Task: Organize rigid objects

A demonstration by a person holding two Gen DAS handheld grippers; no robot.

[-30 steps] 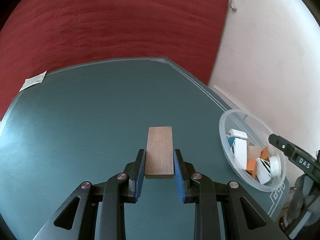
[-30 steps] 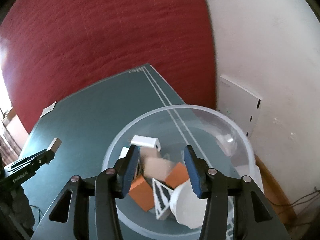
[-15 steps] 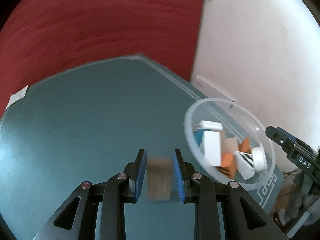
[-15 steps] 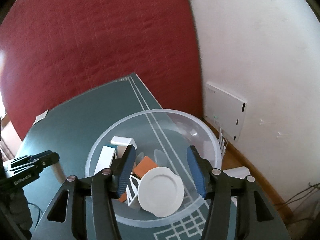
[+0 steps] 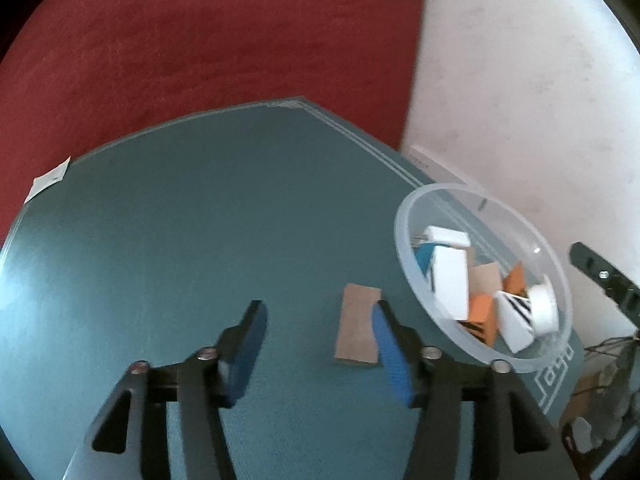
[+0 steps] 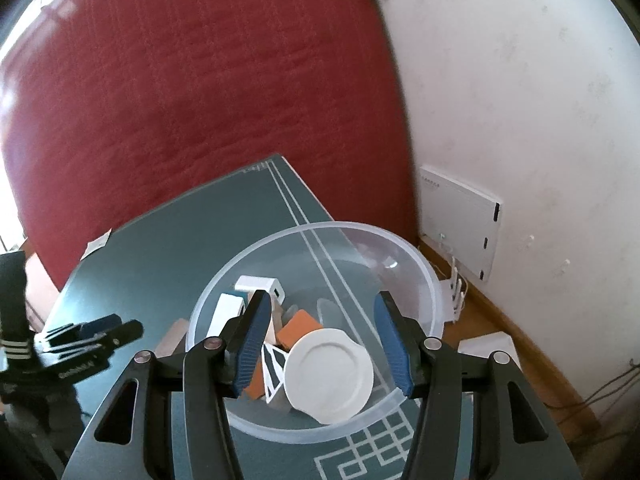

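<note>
A flat wooden block [image 5: 357,326] lies on the teal table [image 5: 200,220], just left of a clear plastic bowl [image 5: 404,216]. My left gripper [image 5: 318,350] is open; the block rests by its right finger, free of the left one. The bowl [image 6: 420,268] holds a white round lid [image 6: 330,376], white boxes [image 5: 450,276], orange blocks [image 6: 298,326] and a striped piece. My right gripper [image 6: 320,336] is open and empty, hovering over the bowl. The block's end [image 6: 172,336] shows left of the bowl in the right wrist view, by the left gripper [image 6: 100,330].
A small white paper tag [image 5: 48,178] lies at the table's far left edge. A red wall and a white wall stand behind. A white router [image 6: 460,220] and cables sit on the floor to the right. The table's right edge is close to the bowl.
My left gripper has carried the wooden block right toward the bowl, then opened and let it go onto the table. My right gripper has drawn back slightly over the bowl.
</note>
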